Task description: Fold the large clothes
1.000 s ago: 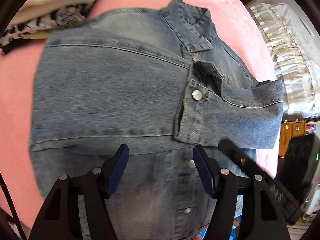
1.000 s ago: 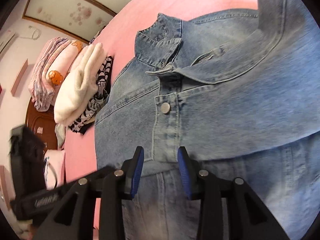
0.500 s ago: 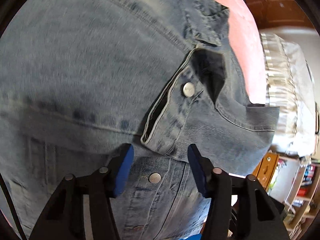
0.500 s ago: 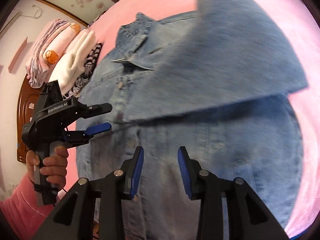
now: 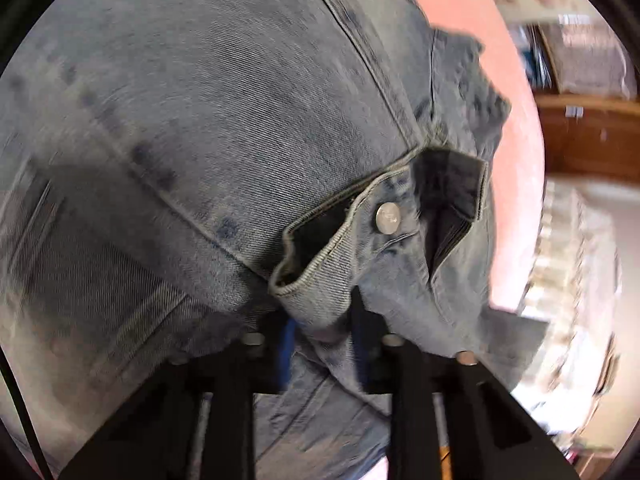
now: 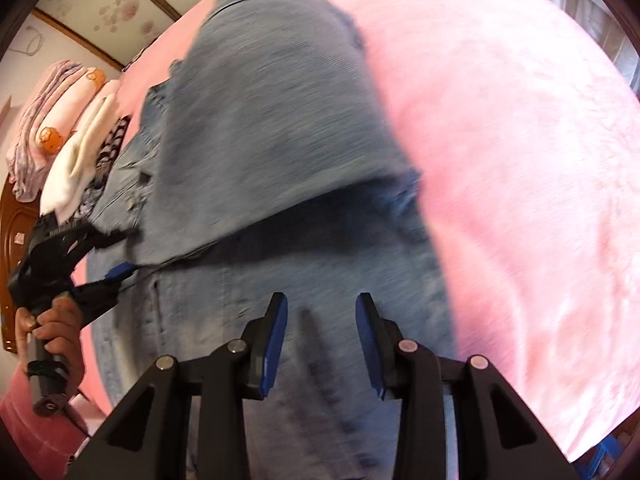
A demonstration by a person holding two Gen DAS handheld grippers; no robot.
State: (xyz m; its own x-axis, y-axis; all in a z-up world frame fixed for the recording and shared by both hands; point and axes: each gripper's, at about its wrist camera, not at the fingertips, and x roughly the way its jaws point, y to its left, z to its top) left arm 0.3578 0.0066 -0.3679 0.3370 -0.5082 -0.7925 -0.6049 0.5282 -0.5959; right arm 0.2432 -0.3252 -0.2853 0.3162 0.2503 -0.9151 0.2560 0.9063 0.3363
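Note:
A blue denim jacket [image 5: 208, 128] lies on a pink bed [image 6: 500, 140], with one sleeve folded across its front [image 6: 272, 120]. In the left wrist view my left gripper [image 5: 320, 336] has its jaws around the buttoned sleeve cuff [image 5: 332, 264], with the cloth between the blue pads. The right wrist view shows the left gripper [image 6: 120, 264] at the cuff edge on the jacket's left side. My right gripper [image 6: 322, 320] is open and empty, just above the jacket's lower front [image 6: 320, 264].
A stack of folded clothes and blankets [image 6: 68, 148] lies at the far left of the bed. A wooden headboard [image 6: 16, 216] stands behind it. Furniture and white frilled fabric [image 5: 576, 264] stand beyond the bed's right edge.
My left gripper has moved forward onto the sleeve cuff and its jaws have narrowed around it. My right gripper has swung right, toward the jacket's lower front, still open.

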